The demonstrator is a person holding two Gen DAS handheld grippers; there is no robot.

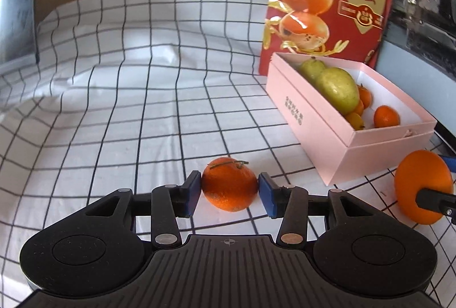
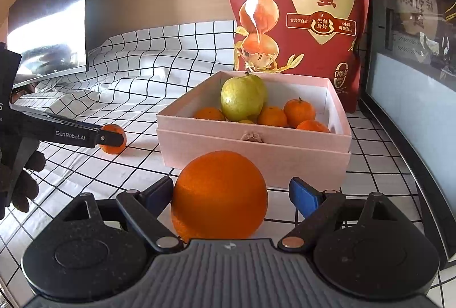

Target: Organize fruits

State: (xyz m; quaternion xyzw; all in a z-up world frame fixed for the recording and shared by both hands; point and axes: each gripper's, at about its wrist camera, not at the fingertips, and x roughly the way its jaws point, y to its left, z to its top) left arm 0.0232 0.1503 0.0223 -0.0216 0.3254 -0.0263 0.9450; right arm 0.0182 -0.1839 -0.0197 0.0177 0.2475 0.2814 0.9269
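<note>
A small mandarin (image 1: 229, 188) with a green stem lies on the checked cloth between the blue pads of my left gripper (image 1: 230, 182). The left pad sits against its skin and the right pad stands a hair off, so the jaws are open. A large orange (image 2: 219, 194) rests on the table between the fingers of my right gripper (image 2: 232, 188), which is open. Its left pad is at the peel and a clear gap shows at the right pad. Behind them, the pink box (image 2: 256, 157) holds green pears (image 2: 242, 100) and several mandarins (image 2: 299, 111).
A tall red snack bag (image 2: 299, 8) stands behind the box. A dark screen (image 2: 48, 23) leans at the far left, and a gloved hand (image 2: 20, 188) holds the left gripper. A dark counter edge (image 2: 413, 165) runs along the right. The wrinkled checked cloth (image 1: 114, 80) spreads to the left.
</note>
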